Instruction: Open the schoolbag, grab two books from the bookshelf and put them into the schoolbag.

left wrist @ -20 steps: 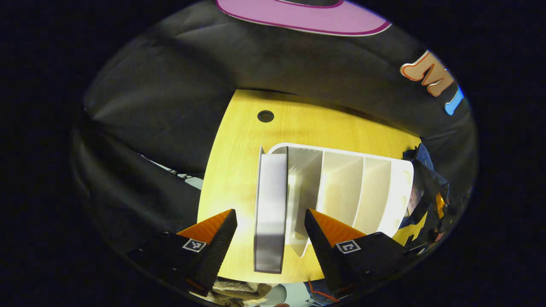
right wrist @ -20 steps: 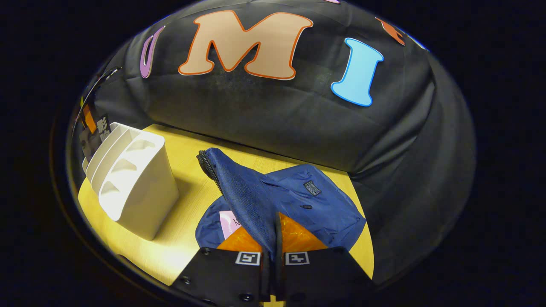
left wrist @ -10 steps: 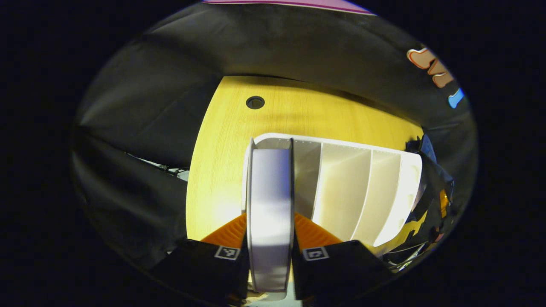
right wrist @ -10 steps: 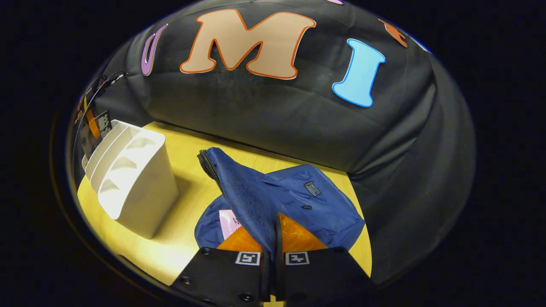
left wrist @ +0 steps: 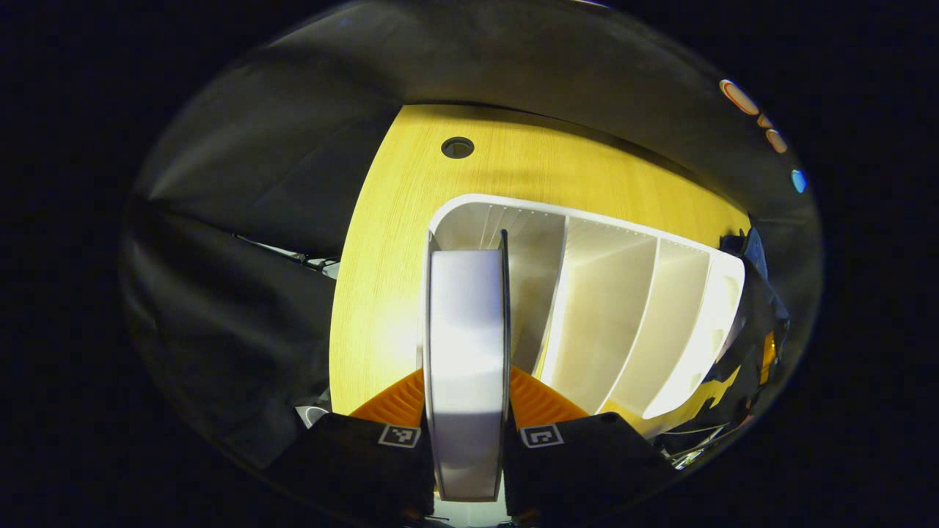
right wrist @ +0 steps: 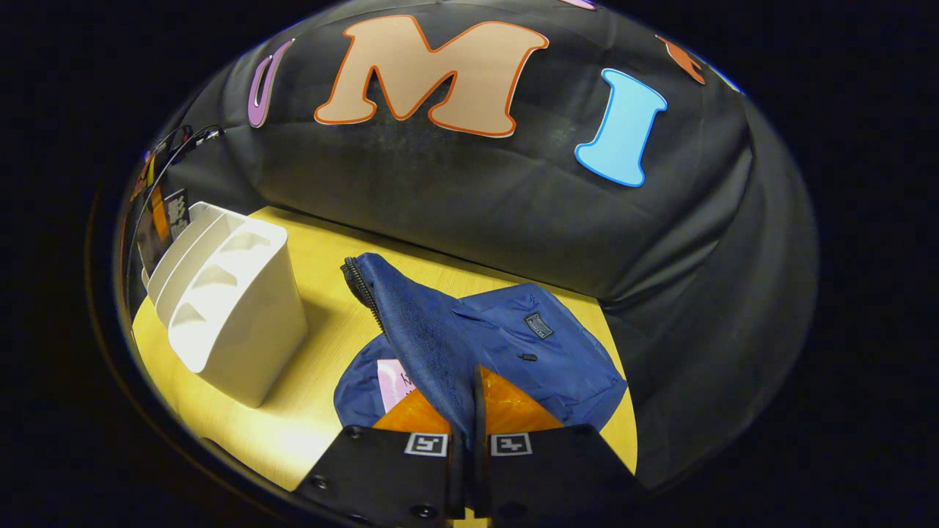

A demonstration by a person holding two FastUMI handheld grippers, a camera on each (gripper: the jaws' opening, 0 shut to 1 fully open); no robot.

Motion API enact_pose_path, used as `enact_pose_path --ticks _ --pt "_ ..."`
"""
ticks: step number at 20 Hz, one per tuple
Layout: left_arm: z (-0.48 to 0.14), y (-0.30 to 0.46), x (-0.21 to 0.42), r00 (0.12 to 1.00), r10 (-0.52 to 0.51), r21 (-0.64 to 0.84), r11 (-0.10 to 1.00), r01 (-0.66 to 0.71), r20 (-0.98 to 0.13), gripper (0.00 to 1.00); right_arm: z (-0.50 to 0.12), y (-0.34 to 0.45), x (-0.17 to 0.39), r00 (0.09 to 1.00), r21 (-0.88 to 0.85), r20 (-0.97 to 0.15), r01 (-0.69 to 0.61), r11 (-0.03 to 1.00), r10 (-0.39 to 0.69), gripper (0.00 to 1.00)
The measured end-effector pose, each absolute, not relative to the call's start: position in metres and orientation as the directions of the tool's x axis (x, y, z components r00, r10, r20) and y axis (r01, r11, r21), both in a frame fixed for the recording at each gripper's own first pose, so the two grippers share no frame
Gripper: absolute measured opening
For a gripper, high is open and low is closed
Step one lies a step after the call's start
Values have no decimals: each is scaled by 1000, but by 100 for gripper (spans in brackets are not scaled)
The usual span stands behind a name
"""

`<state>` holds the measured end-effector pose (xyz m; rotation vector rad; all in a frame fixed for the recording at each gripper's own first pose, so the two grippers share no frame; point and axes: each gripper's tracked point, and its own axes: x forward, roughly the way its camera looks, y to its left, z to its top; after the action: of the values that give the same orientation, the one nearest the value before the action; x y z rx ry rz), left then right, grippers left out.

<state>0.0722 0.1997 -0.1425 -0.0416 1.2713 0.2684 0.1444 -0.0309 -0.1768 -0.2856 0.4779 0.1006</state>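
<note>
Schoolbag [right wrist: 528, 345] lies near the tabletop's [right wrist: 323, 257] right edge, its flap [right wrist: 418, 323] clenched in the right gripper's [right wrist: 475, 400] jaws. Left gripper's [left wrist: 466, 381] jaws grasp a book [left wrist: 466, 352] standing in the bookshelf's [left wrist: 631, 308] end slot.

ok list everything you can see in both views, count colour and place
book: 1, white page edge, dark covers, upright in the rack's end slot, clamped by the left gripper
rack: 1, white, slotted, on the table left of the bag
bag: 1, blue, lying on the table, flap lifted
flap: 1, blue with zip edge, pinched by the right gripper
pink item: 1, pink, inside the bag opening
table: 1, yellow wood, with one round dark hole
left gripper: 1, shut on the book
right gripper: 1, shut on the flap
</note>
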Motion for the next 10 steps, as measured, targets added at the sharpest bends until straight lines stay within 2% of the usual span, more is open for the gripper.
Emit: enact_pose_path --ticks 5,10 --pt "-99 186 53 317 211 155 969 -192 -924 35 -177 -29 144 883 -255 -468 -178 951 40 8" --pt "-56 170 26 365 203 144 972 -184 -909 35 -177 -31 144 883 -258 -467 -192 947 52 7"
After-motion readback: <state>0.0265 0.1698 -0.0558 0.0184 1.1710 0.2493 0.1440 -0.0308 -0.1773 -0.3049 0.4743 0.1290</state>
